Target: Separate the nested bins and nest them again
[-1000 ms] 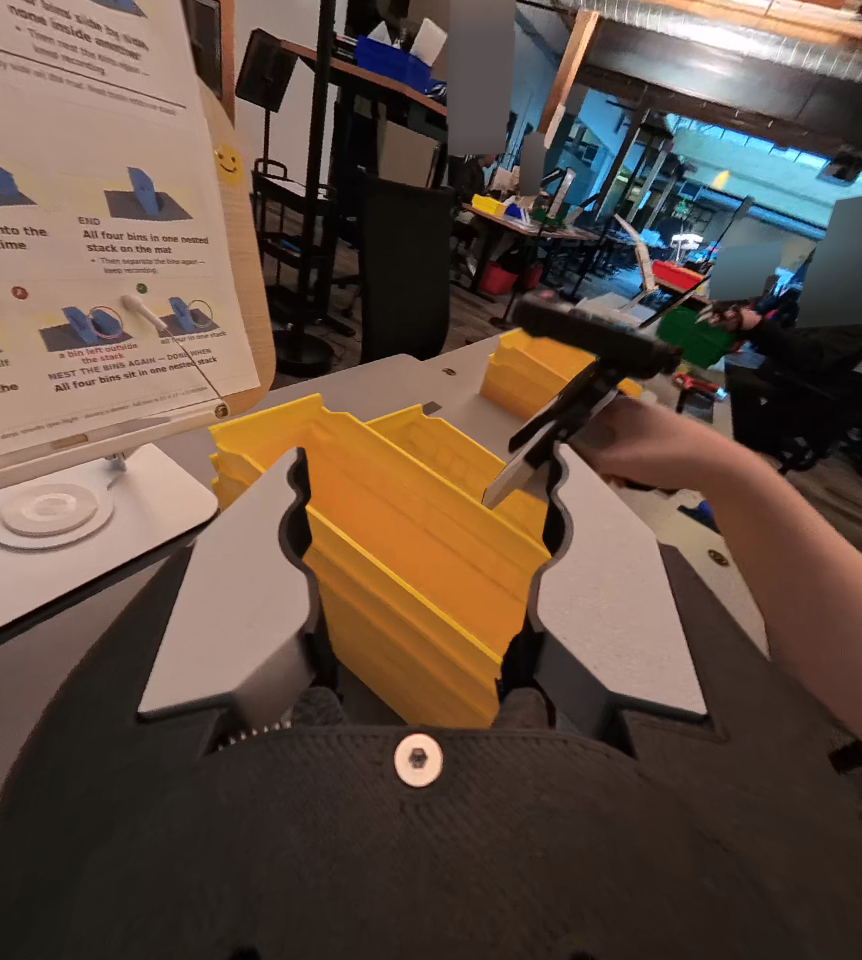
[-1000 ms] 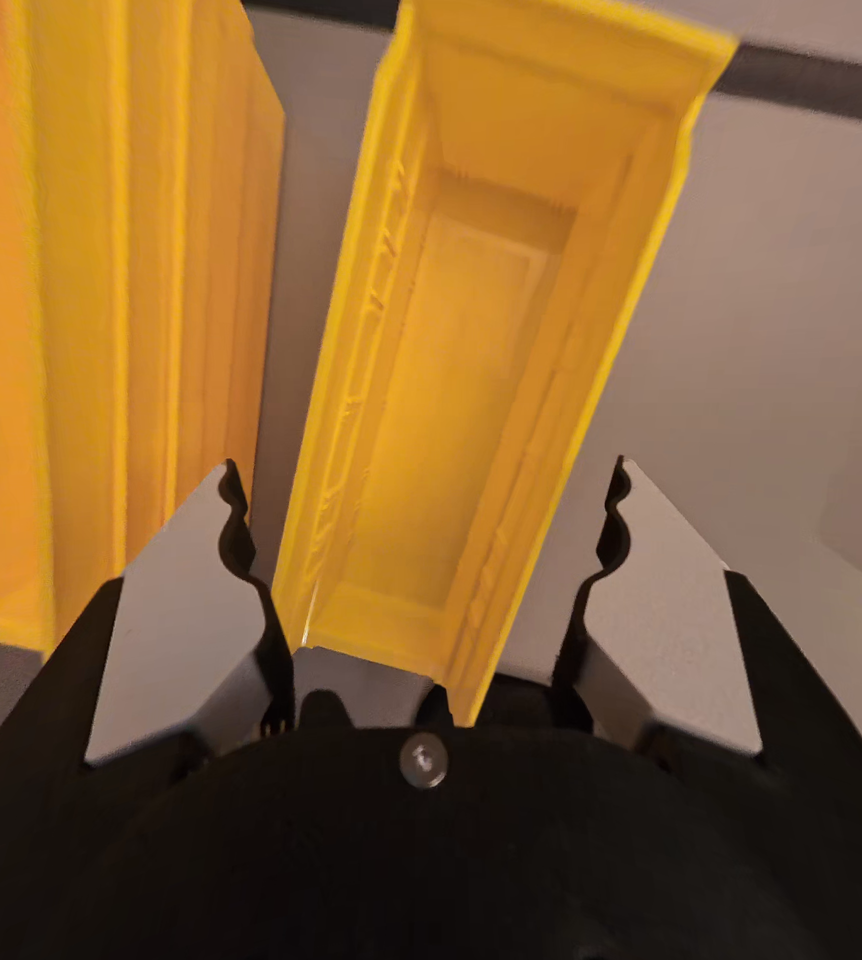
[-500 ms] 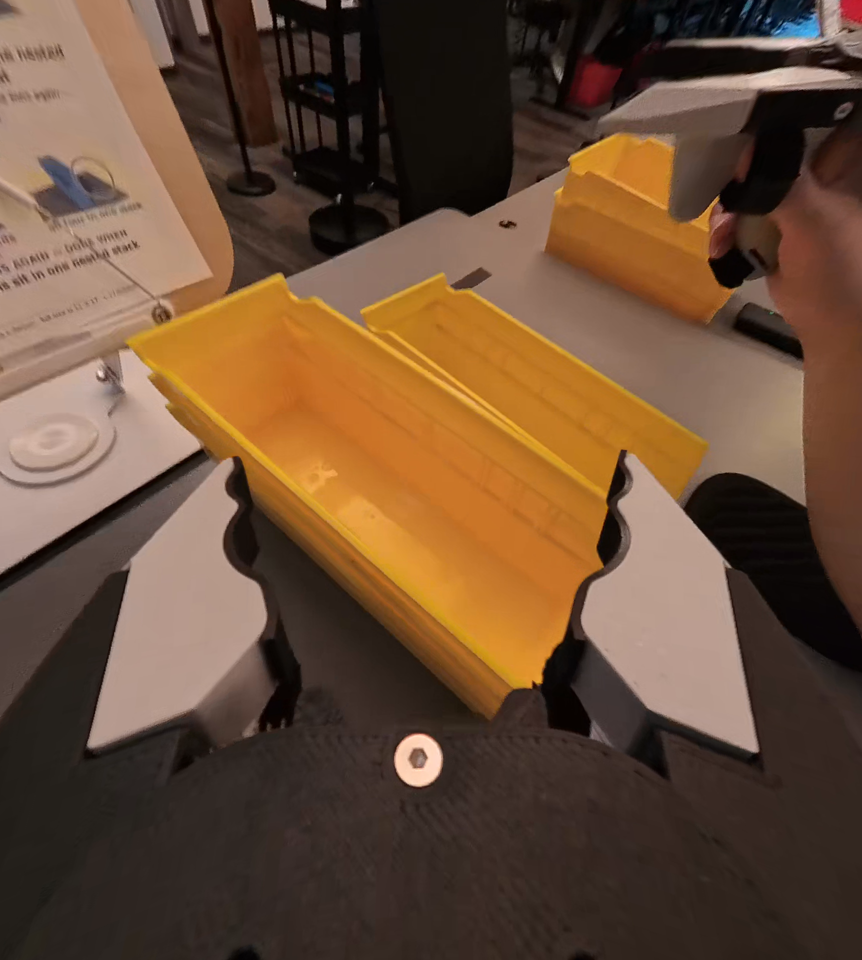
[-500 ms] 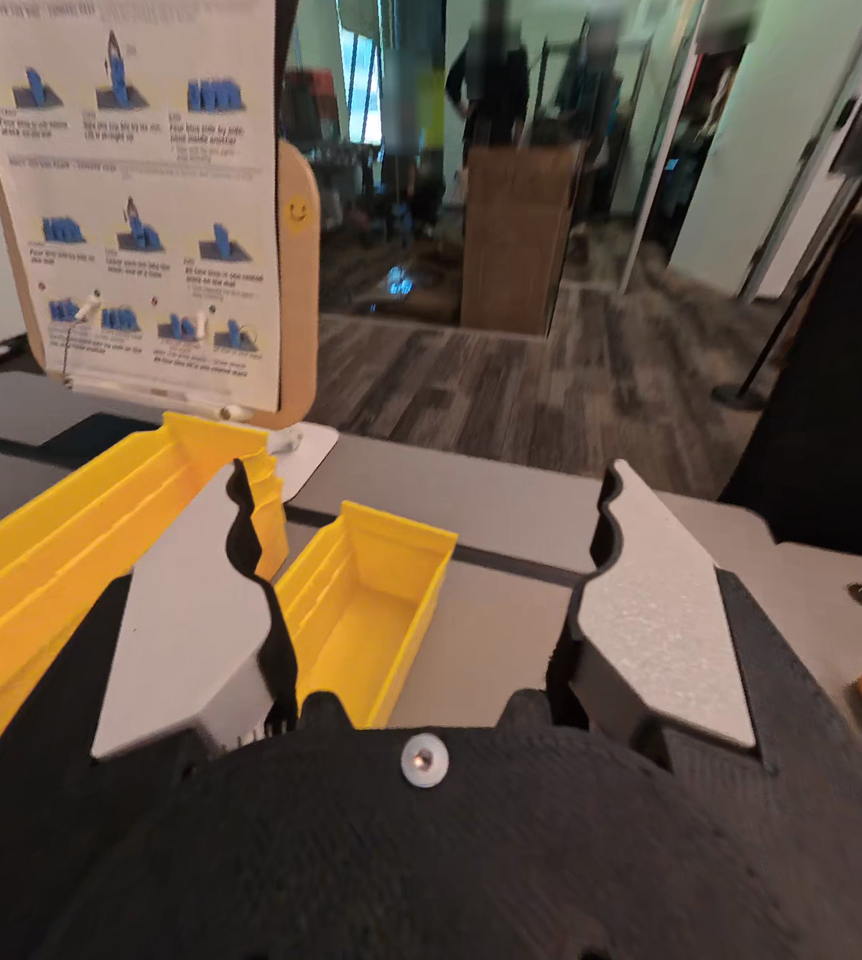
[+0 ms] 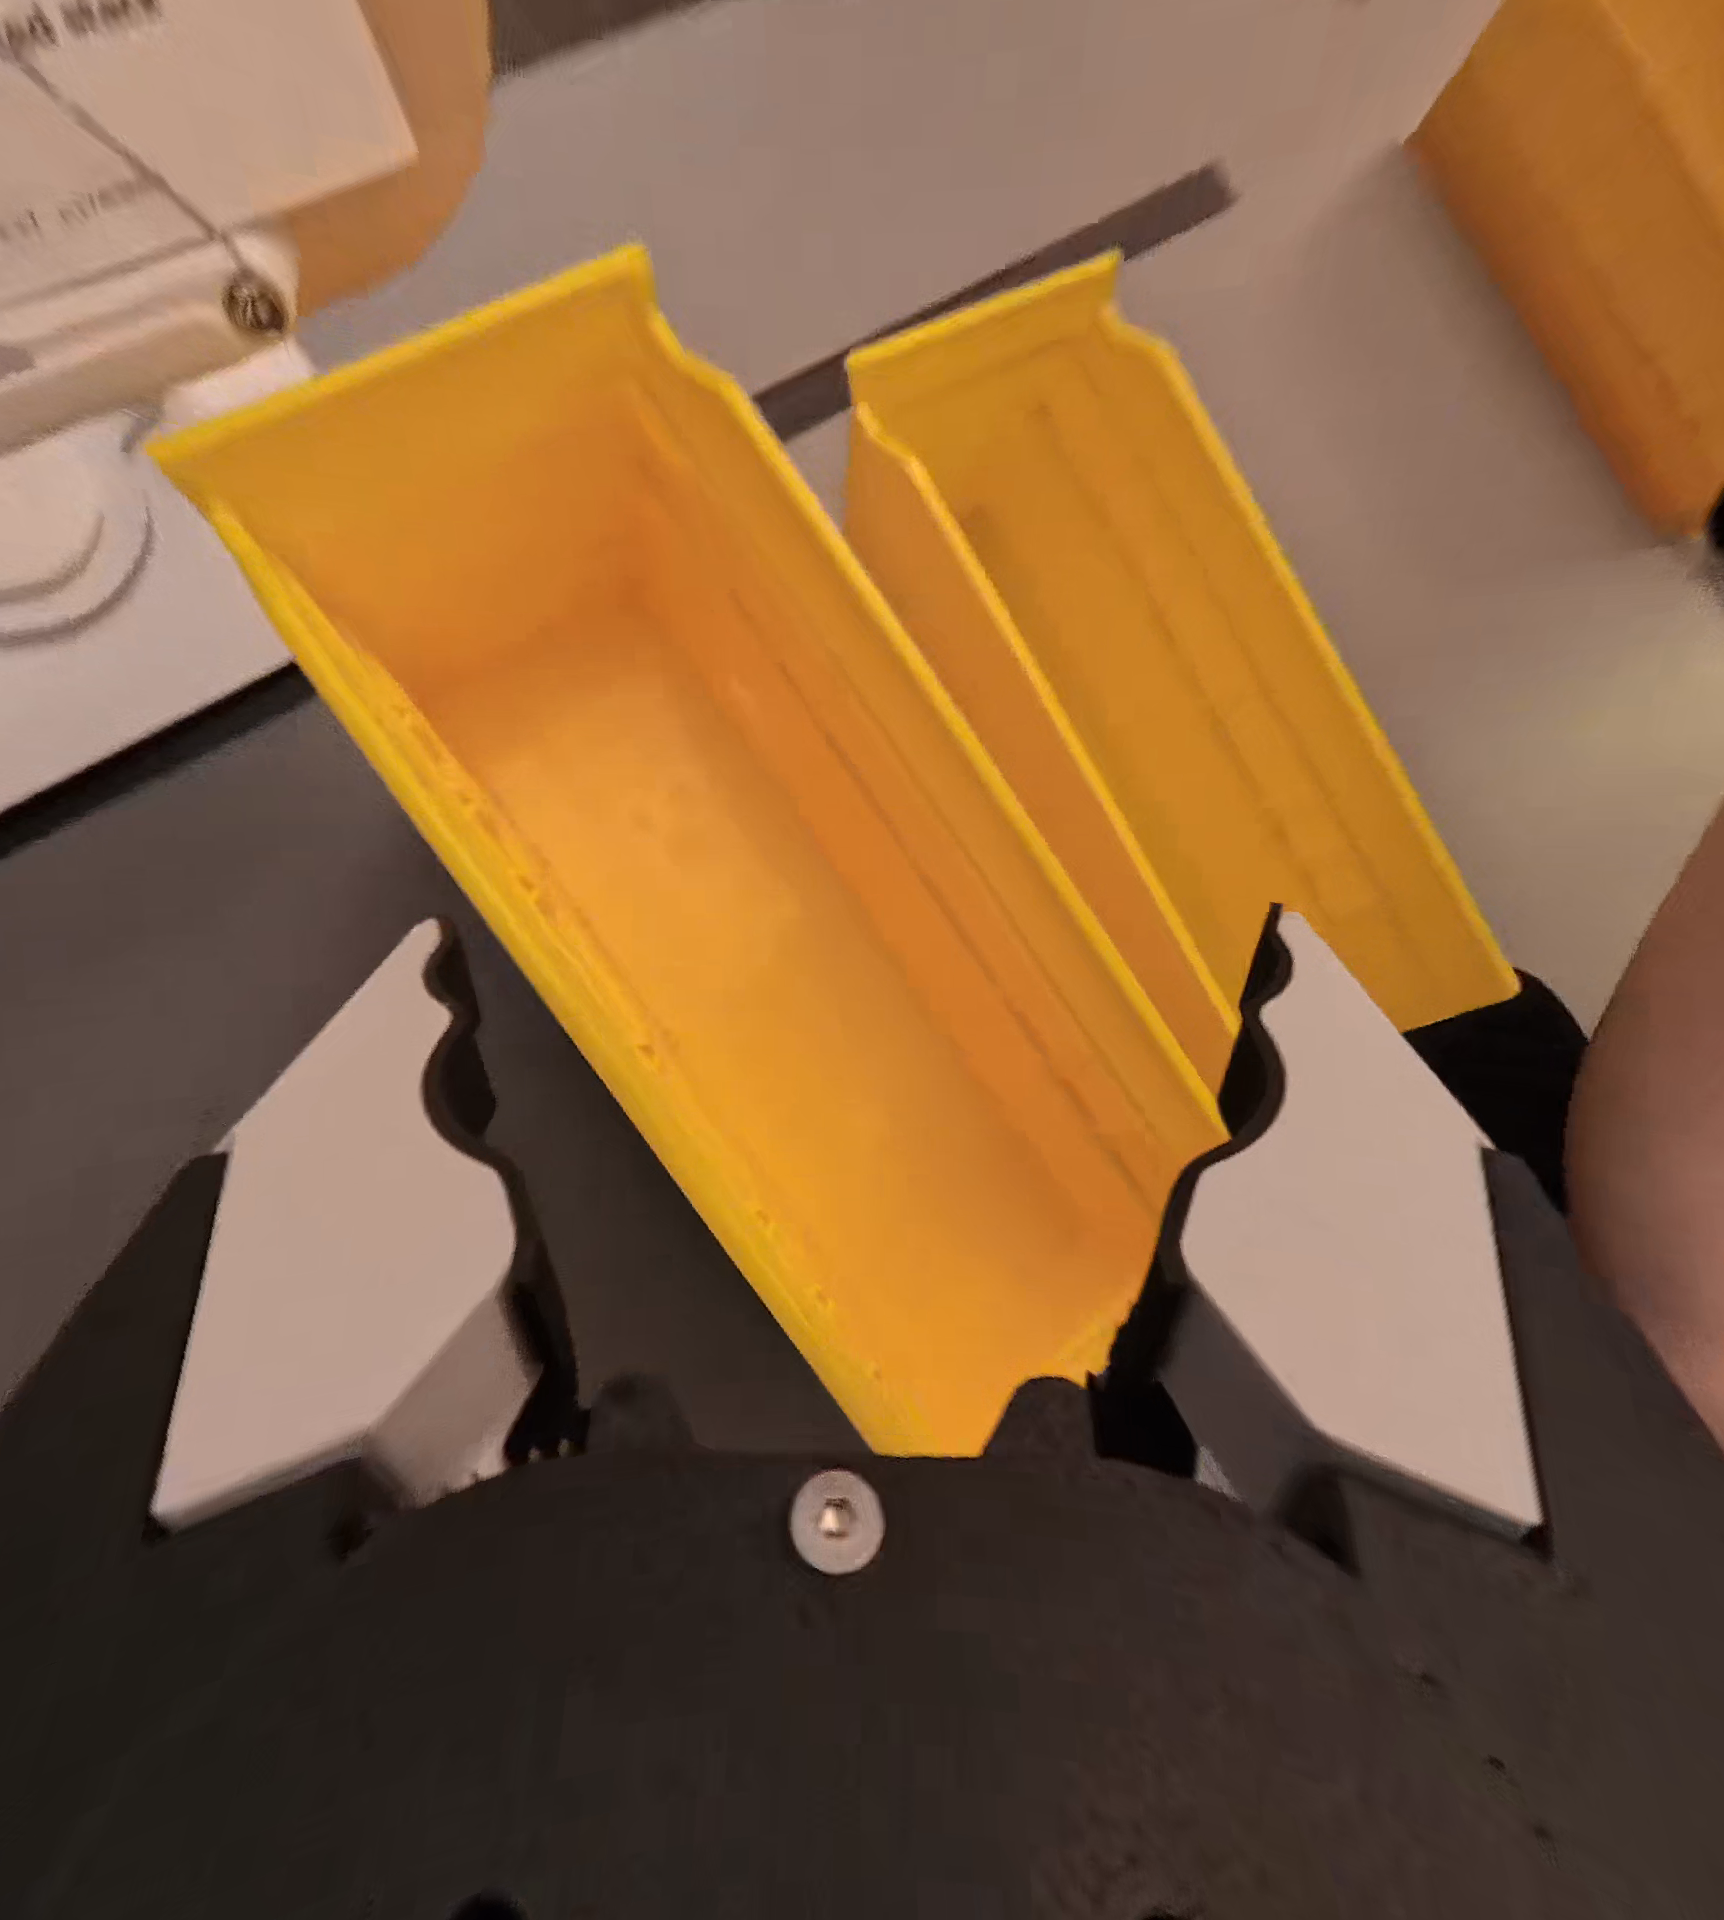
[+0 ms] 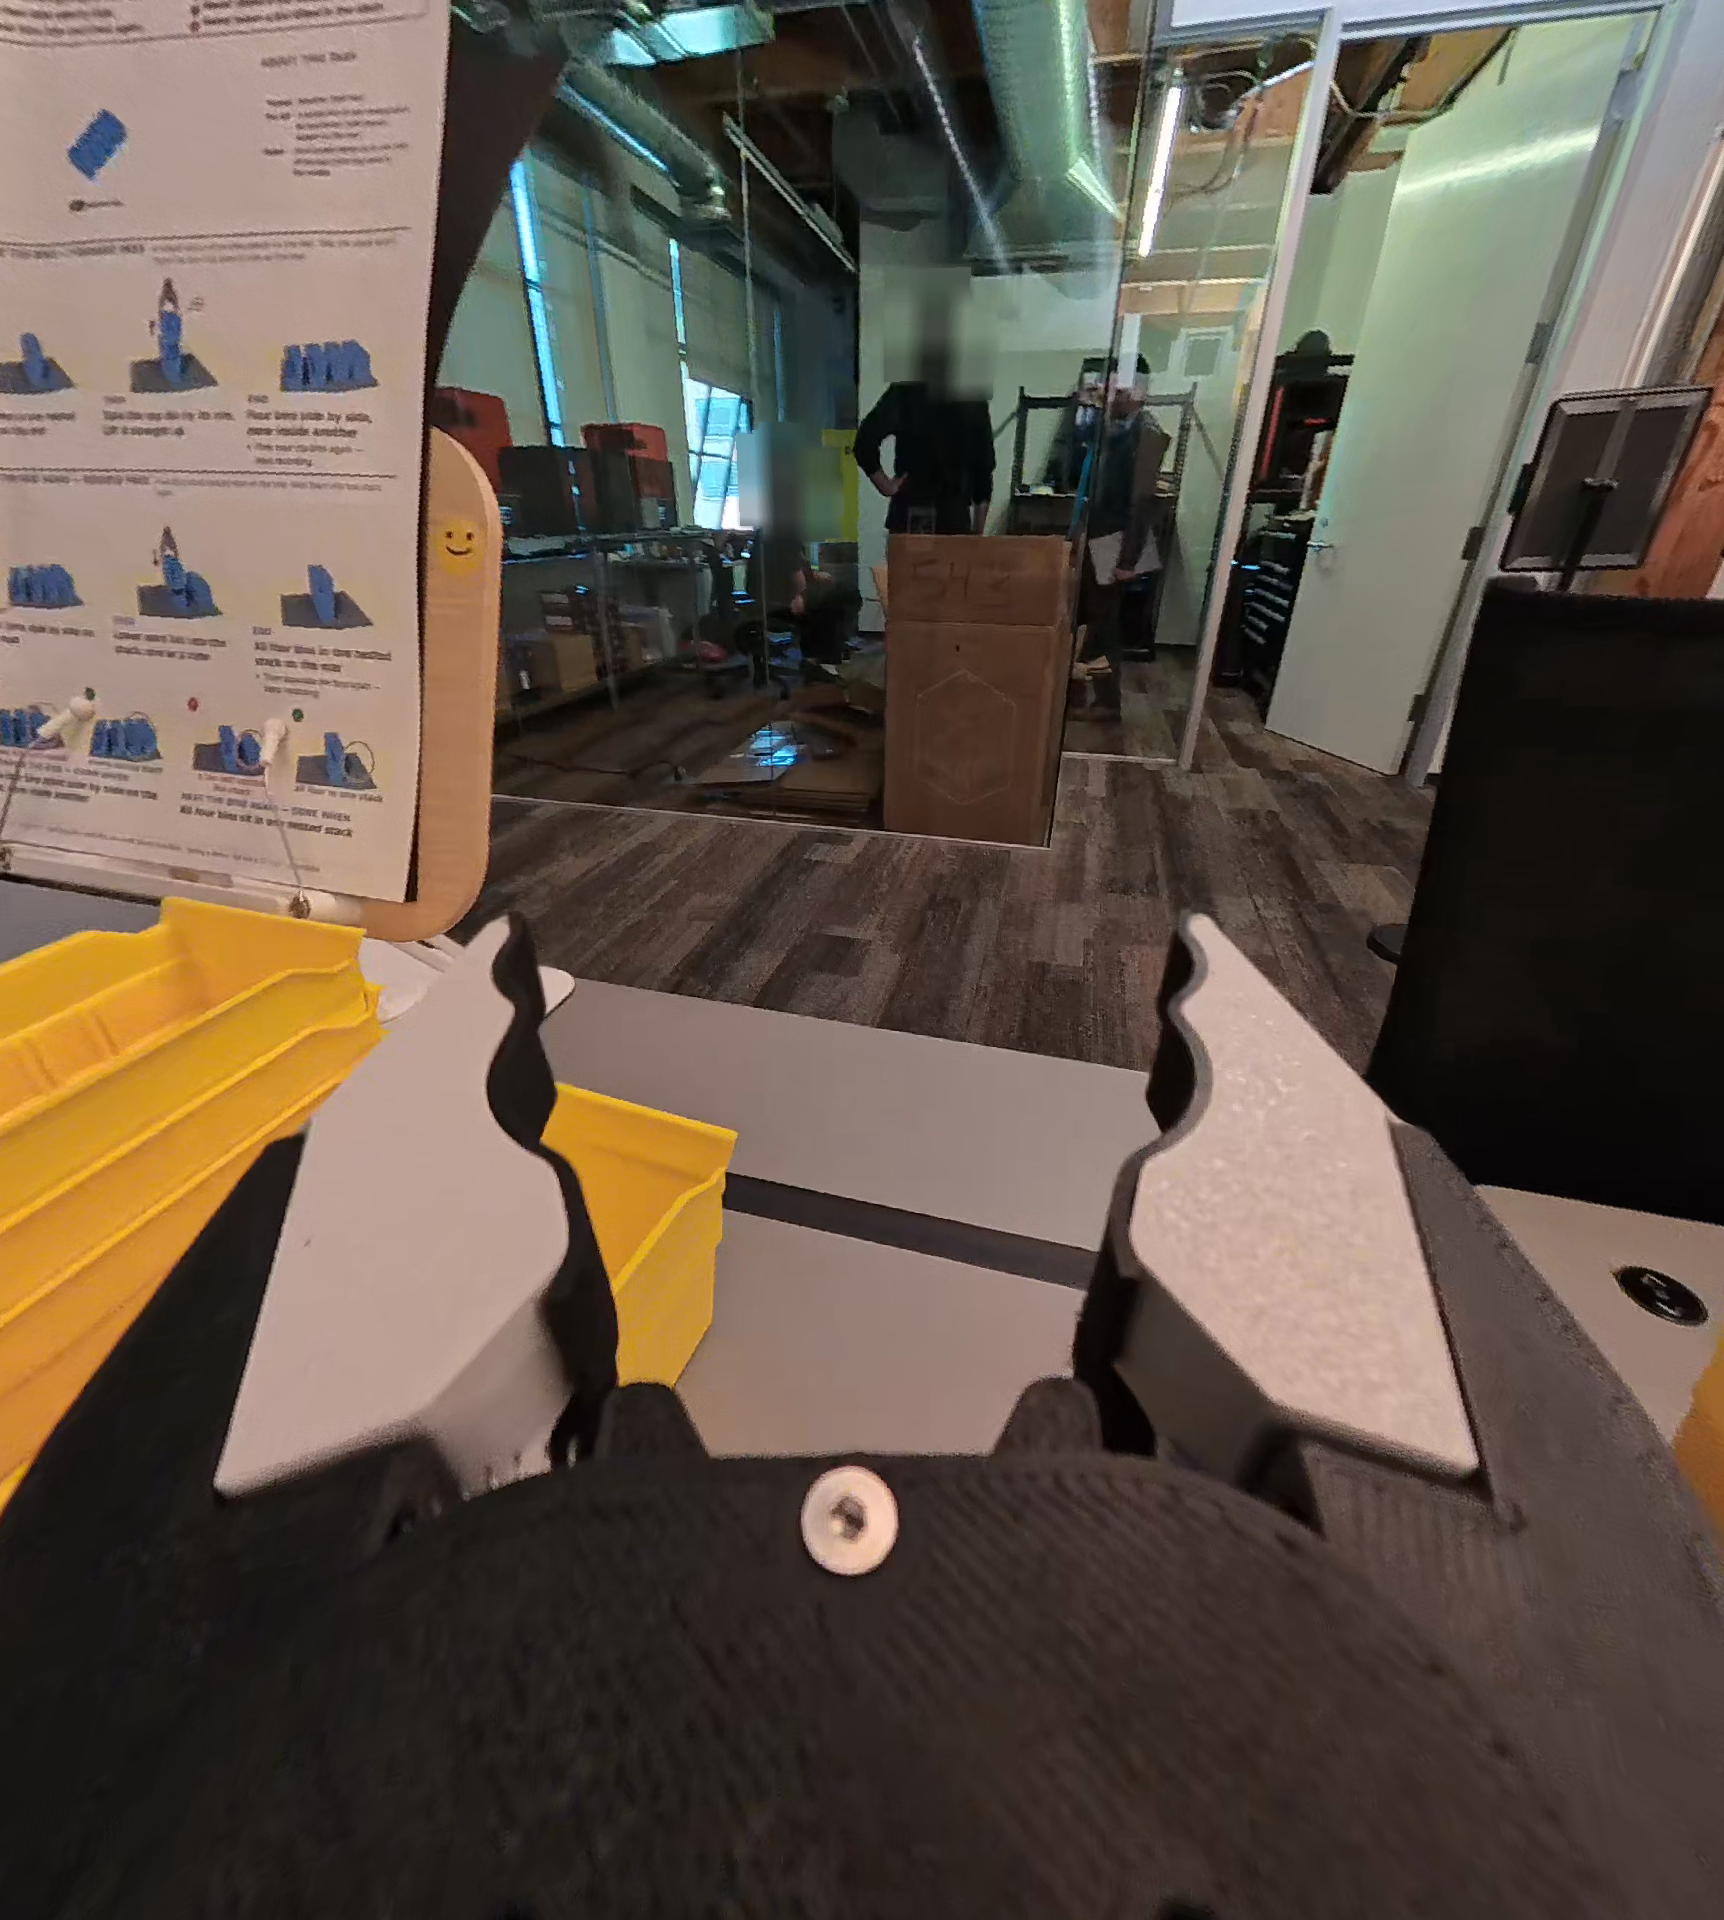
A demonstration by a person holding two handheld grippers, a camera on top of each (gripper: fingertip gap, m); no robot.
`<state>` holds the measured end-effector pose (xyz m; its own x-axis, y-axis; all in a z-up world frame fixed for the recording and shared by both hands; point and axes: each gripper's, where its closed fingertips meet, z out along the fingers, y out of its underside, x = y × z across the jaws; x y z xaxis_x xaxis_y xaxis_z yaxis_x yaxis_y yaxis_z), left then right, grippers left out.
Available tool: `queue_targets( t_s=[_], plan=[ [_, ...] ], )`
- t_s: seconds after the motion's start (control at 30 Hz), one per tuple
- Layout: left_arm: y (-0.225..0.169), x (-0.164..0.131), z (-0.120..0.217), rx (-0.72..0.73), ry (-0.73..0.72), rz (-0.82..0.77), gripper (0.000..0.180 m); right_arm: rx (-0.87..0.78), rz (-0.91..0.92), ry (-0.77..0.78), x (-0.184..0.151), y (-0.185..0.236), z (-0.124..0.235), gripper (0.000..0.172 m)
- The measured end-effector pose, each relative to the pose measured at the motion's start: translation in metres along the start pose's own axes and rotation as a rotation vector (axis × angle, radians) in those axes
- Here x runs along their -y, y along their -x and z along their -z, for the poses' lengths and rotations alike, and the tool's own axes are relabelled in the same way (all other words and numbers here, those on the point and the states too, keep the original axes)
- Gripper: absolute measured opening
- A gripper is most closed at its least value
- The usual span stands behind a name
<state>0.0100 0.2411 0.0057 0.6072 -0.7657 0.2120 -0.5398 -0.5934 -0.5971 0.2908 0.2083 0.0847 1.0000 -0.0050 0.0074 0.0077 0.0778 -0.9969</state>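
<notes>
Looking down, the left gripper (image 5: 858, 925) is now hovering over the nested yellow stack (image 5: 733, 831), its fingers spread wider than a second ago and no longer clamping it; a single bin (image 5: 1180, 665) is lying just beside. Facing outward, the right gripper (image 6: 842, 997) is lifting away, fingers spread on nothing, having released that bin (image 6: 650, 1216). 1 bin is separated; more likely remain nested.
</notes>
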Motion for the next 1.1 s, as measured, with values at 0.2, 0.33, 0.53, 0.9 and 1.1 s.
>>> queue_targets(
  t_s=[0.2,0.33,0.53,0.9,1.1],
  plan=[
    [0.011,-0.007,-0.002,0.147,0.172,0.16,0.149,0.084,-0.135,-0.067,0.005,-0.003,0.004,0.115],
    [0.02,-0.008,-0.01,0.282,0.216,0.198,0.155,0.094,-0.222,-0.098,0.003,-0.015,0.007,0.113],
    [0.019,-0.036,-0.034,0.368,0.407,0.249,0.158,0.113,-0.347,-0.134,0.002,-0.028,0.011,0.111],
    [0.022,-0.04,-0.043,0.394,0.505,0.31,0.134,0.18,-0.43,-0.091,-0.013,-0.022,0.002,0.105],
    [0.02,-0.041,-0.04,0.392,0.559,0.312,0.125,0.192,-0.463,-0.073,-0.019,-0.022,0.0,0.103]
  ],
)
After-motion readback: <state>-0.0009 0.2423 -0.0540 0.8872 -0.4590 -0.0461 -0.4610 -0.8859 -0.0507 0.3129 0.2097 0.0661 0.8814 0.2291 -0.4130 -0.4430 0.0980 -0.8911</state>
